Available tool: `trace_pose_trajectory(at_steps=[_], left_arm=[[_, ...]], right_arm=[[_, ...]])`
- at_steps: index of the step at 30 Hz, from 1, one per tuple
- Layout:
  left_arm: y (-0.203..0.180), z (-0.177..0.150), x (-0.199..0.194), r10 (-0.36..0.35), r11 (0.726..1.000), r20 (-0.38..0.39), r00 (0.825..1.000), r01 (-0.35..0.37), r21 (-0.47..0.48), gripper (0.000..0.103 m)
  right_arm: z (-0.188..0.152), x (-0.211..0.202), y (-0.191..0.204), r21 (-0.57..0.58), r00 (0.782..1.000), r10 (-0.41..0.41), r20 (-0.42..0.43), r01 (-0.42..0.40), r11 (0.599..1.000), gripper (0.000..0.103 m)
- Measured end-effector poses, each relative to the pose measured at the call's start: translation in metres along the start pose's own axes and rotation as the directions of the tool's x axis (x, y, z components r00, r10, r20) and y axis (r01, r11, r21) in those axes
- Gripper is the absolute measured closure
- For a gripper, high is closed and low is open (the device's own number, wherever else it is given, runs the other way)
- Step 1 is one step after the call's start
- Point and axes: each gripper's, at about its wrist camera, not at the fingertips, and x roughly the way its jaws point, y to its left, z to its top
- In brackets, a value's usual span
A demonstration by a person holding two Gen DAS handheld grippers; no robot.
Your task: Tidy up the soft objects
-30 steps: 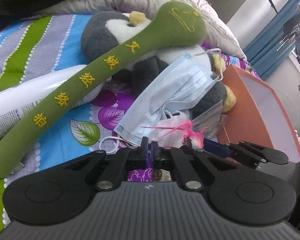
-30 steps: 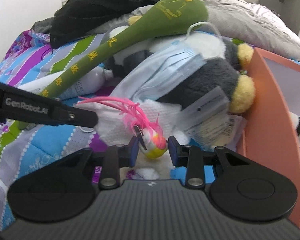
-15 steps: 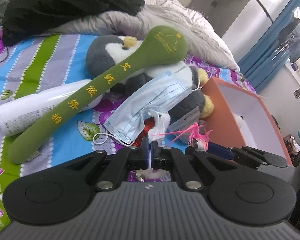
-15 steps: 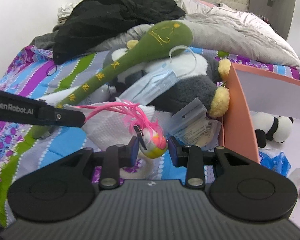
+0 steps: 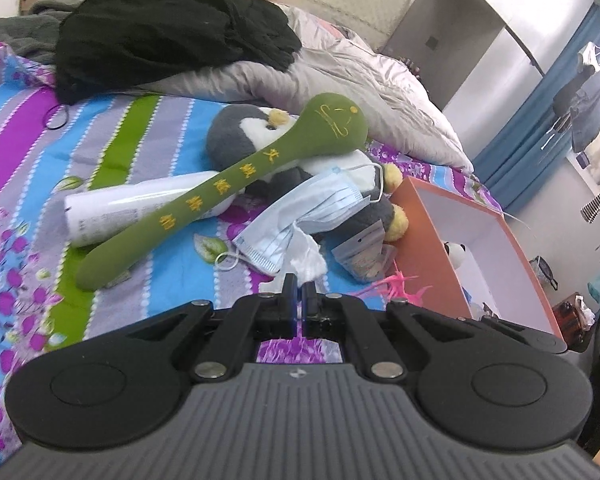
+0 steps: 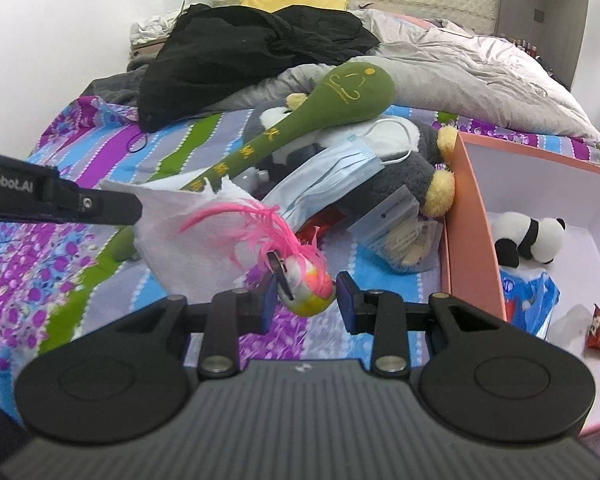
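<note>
Left gripper (image 5: 299, 286): pinches a white tissue (image 5: 306, 252) at one edge, tongs pressed almost together, only the thin paper between them. Seen from the right wrist, reaches in from the left edge as a dark bar, with the tissue spreading out from its tip, lifted off the striped bedsheet (image 5: 112, 148).

Right gripper (image 6: 307, 300): clamps a small toy bird (image 6: 310, 280) with long pink feathers. Tongs fairly wide apart here (the round body of the bird fills the gap), one pad against each side. Holds the bird above the bedsheet, just in front of the tissue and close beside the orange box (image 6: 466, 240), not inside it. Pink feathers also visible low in the left wrist view, next to the box wall.

Behind both grippers, on the bed: a grey and white penguin plush (image 5: 240, 136) lying on the sheet, its yellow feet touching the box. Across the penguin, a long green plush stick (image 5: 220, 200) with yellow embroidered characters, its round head on the penguin and its thin end on the sheet. Under the stick, a white bottle (image 5: 140, 208) on its side. Over the lower part of the penguin, a light blue face mask (image 5: 312, 208).

Inside the box: a small panda plush (image 6: 528, 240) lying down, a blue packet near it.

Farther back: a black garment (image 5: 160, 32) on a grey duvet (image 5: 360, 80).
</note>
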Motion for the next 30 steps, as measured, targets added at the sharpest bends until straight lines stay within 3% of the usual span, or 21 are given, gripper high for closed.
trace_pose_trajectory(at_steps=[9, 18, 25, 30], left_arm=[[0.023, -0.050, -0.024, 0.055, 0.998, -0.053, 0.997, -0.057, -0.026, 0.101], [0.066, -0.099, -0.002, 0.139, 0.977, -0.188, 0.972, -0.165, -0.132, 0.101], [0.086, -0.102, 0.016, 0.183, 0.965, -0.230, 0.956, -0.219, -0.142, 0.101], [0.086, -0.093, 0.016, 0.189, 0.968, -0.213, 0.959, -0.219, -0.124, 0.098]], right_arm=[[-0.035, -0.010, 0.018, 0.019, 0.998, 0.025, -0.059, -0.024, 1.000, 0.067], [-0.078, 0.014, 0.005, 0.102, 0.977, 0.011, -0.213, 0.011, 0.995, 0.067], [-0.088, 0.029, -0.004, 0.159, 0.969, 0.019, -0.247, 0.022, 0.987, 0.065], [-0.087, 0.037, -0.008, 0.176, 0.967, 0.038, -0.250, 0.007, 0.984, 0.061]])
